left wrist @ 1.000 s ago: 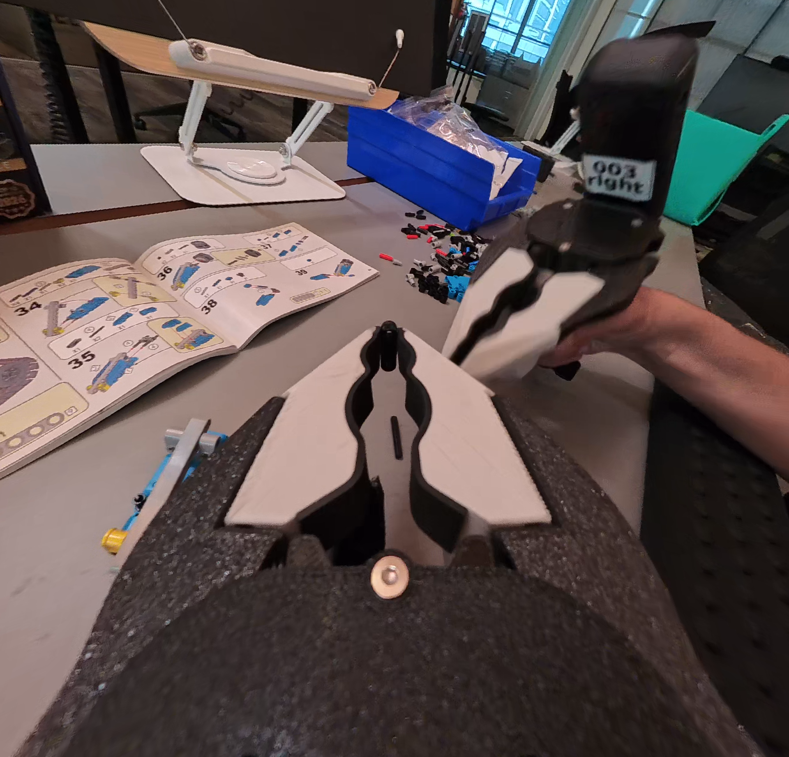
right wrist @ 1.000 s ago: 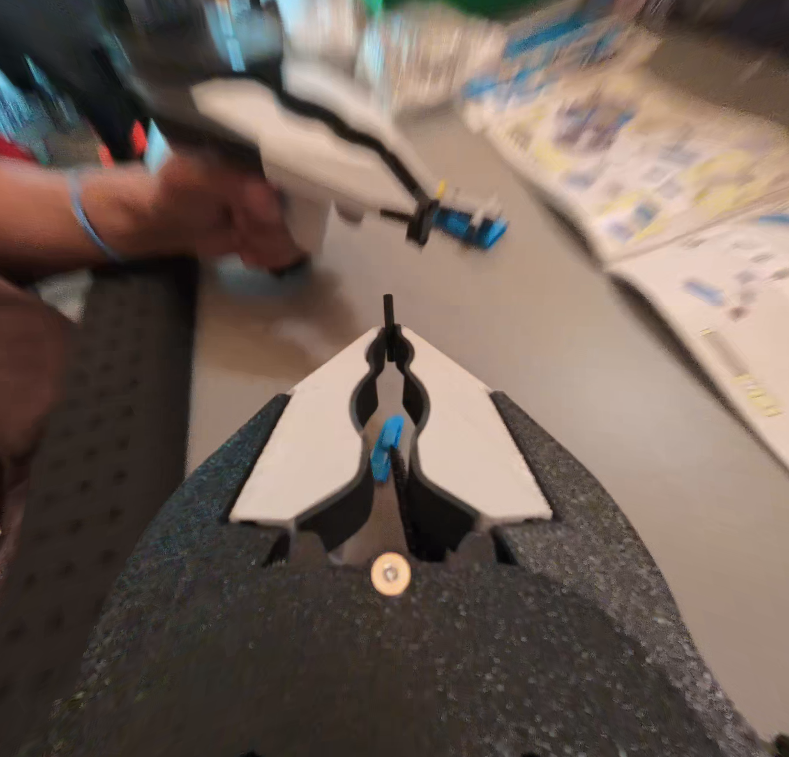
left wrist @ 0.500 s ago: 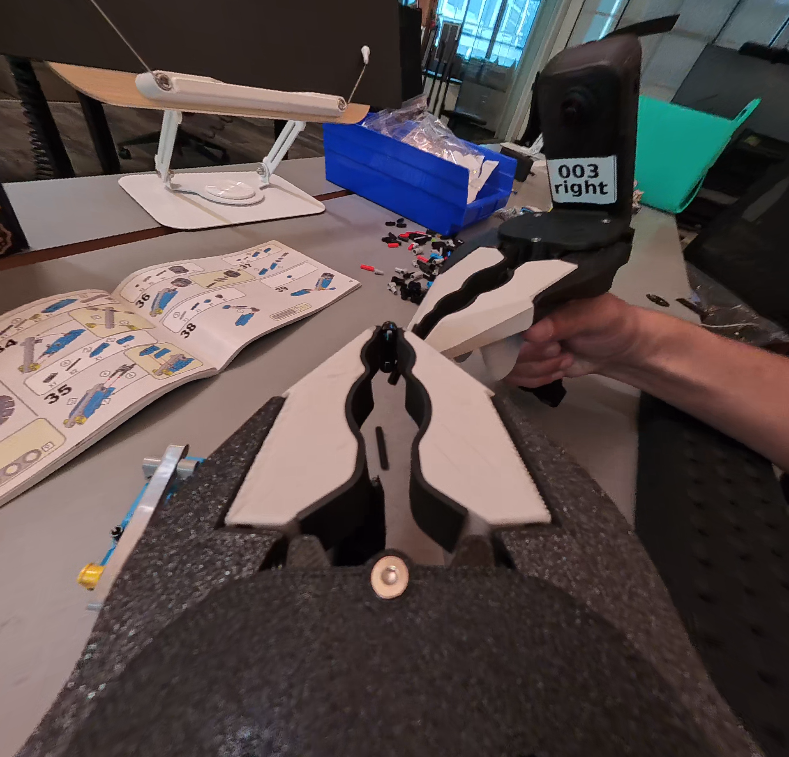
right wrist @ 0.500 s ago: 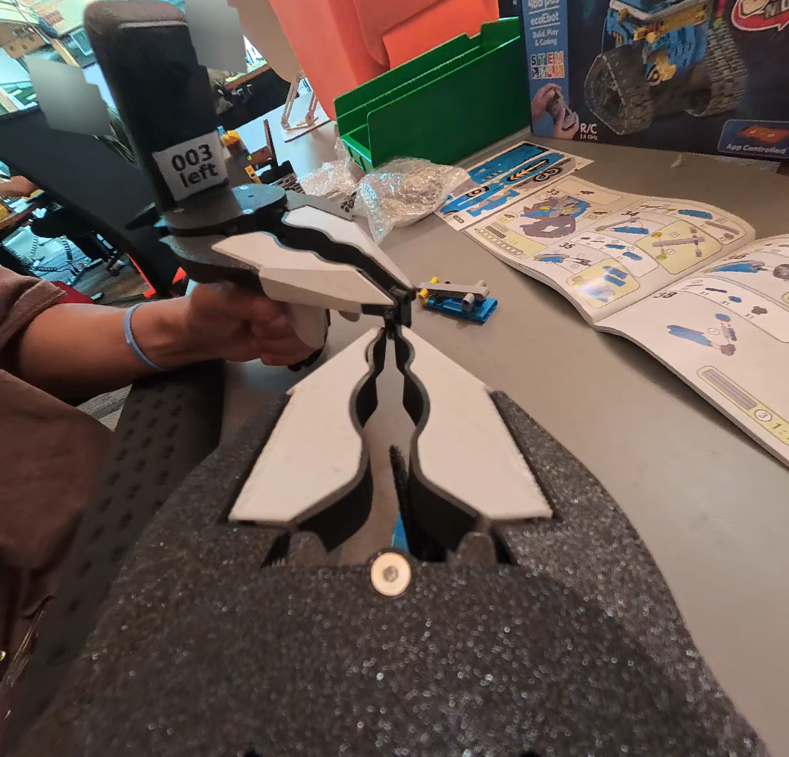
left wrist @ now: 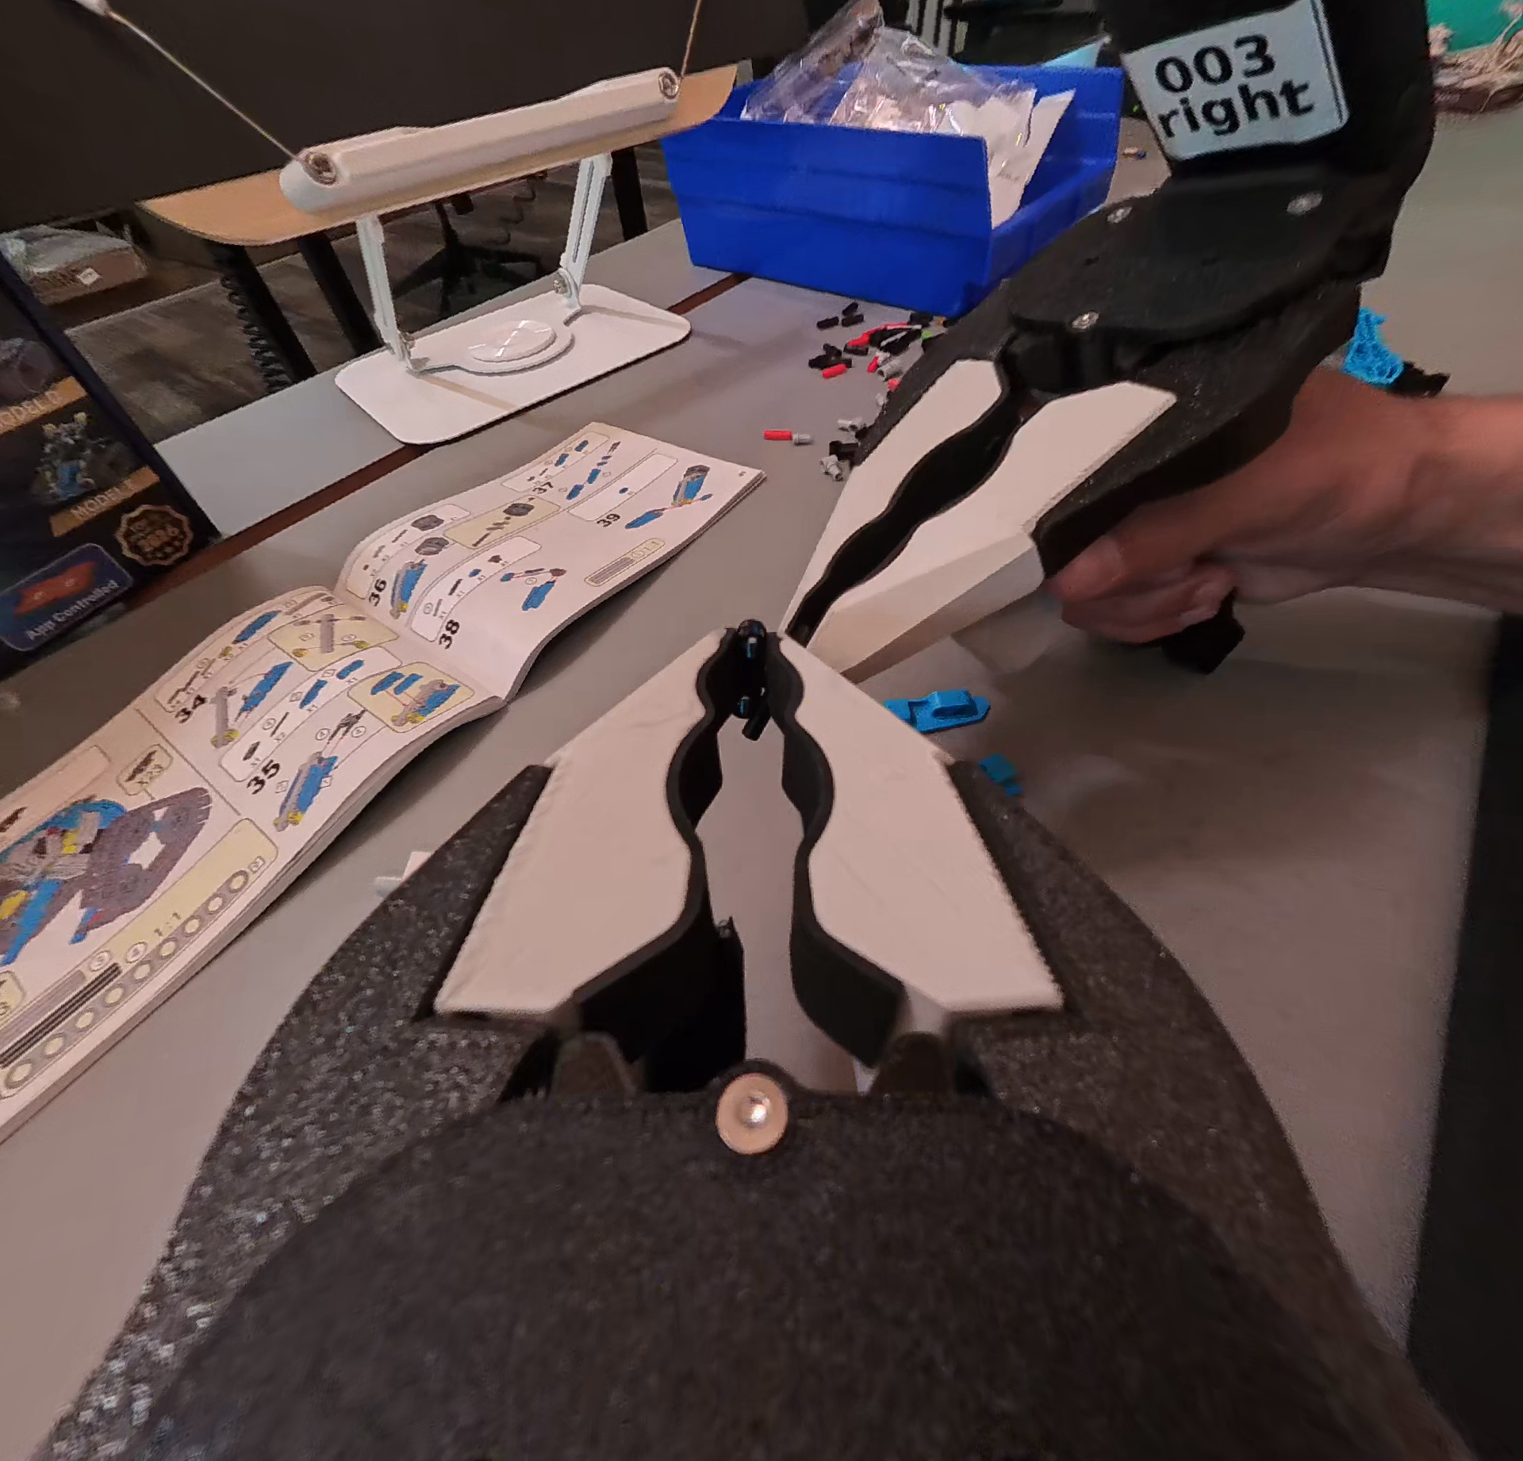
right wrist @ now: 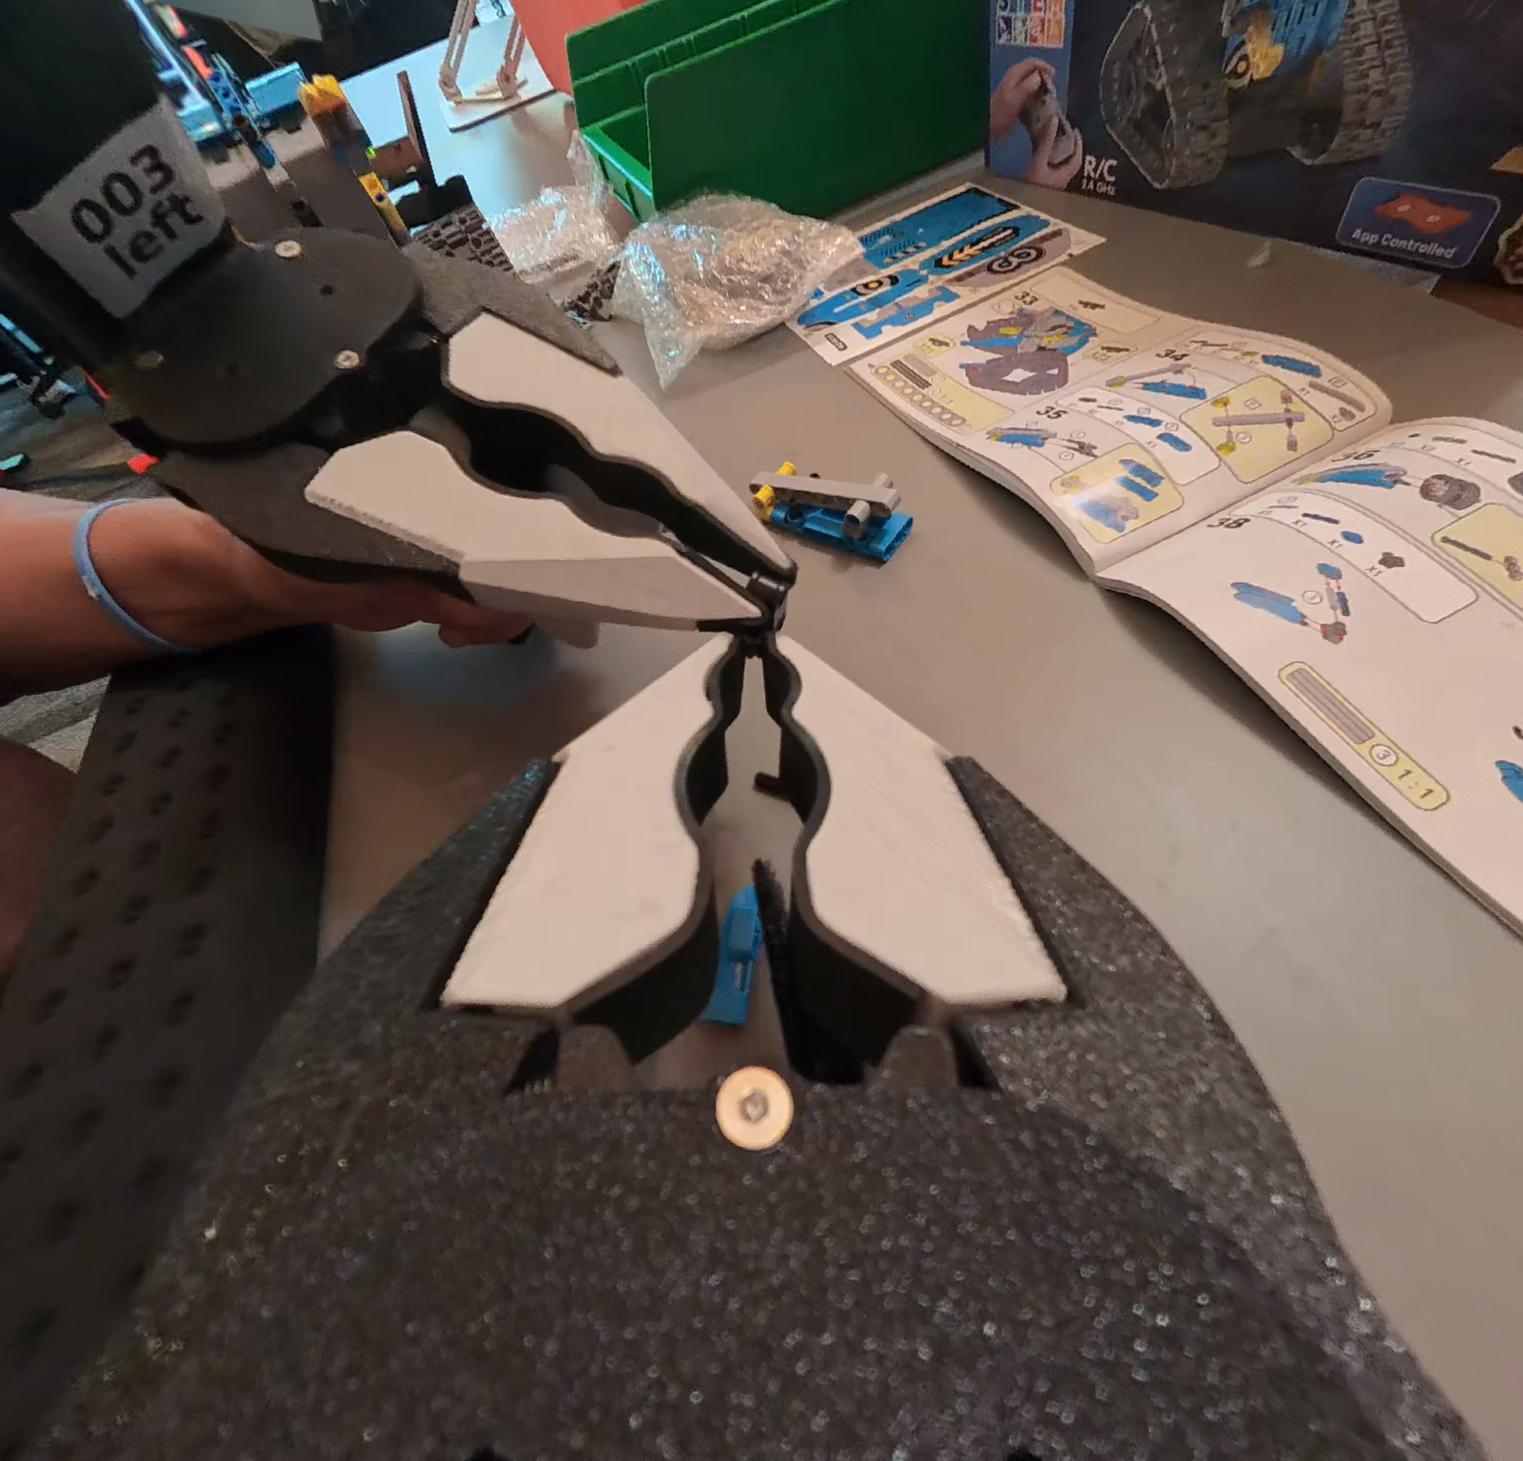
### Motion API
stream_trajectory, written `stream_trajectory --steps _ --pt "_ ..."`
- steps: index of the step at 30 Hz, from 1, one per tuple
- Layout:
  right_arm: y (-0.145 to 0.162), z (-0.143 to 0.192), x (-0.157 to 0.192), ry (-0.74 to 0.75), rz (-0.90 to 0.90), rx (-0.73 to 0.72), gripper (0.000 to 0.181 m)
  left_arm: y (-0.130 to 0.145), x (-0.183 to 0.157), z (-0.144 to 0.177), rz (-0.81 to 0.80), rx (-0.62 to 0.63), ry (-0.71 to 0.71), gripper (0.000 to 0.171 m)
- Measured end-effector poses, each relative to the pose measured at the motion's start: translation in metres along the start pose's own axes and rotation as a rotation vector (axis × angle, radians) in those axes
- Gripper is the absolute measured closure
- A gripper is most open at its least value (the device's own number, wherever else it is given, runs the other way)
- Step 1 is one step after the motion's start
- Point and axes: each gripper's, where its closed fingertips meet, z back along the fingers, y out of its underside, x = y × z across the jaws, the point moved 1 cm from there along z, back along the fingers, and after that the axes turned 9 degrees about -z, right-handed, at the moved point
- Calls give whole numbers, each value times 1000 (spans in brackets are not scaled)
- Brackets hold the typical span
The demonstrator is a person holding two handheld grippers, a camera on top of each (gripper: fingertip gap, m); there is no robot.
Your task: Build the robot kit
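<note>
Left gripper (left wrist: 748,638) is pinched nearly closed on a small black peg with blue marks (left wrist: 750,684), above the middle of the grey worktop (right wrist: 1071,762). Tip to tip with it, the right gripper (right wrist: 746,648) is clamped narrow on a thin black plastic rod (right wrist: 775,729). Near them lie a blue-and-grey brick assembly (right wrist: 832,515) and an open instruction booklet (left wrist: 412,638); a blue plastic bin (left wrist: 832,202) sits toward the far edge.

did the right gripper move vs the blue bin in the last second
Yes. In the left wrist view the right gripper has come down and closer, away from the blue bin, its tips now beside the left gripper.
</note>
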Motion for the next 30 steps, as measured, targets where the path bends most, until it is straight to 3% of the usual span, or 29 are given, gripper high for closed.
stream_trajectory --steps 5,9,11,16,20,30 --pt "-1 0 -2 38 60 -9 178 -1 1 0 -16 -1 -17 165" --pt "-5 4 -1 1 38 -36 178 -11 6 8 108 -84 55 166" --pt "-14 16 -5 -1 40 -87 178 -27 9 20 282 -222 173 166" --pt "-51 54 28 -273 -7 -315 178 -56 6 48 600 -469 498 166" --pt "-58 55 52 -384 -11 -347 178 -69 -11 58 618 -529 654 166" --pt "-63 53 65 -435 -15 -360 179 -72 -9 63 695 -580 717 166"
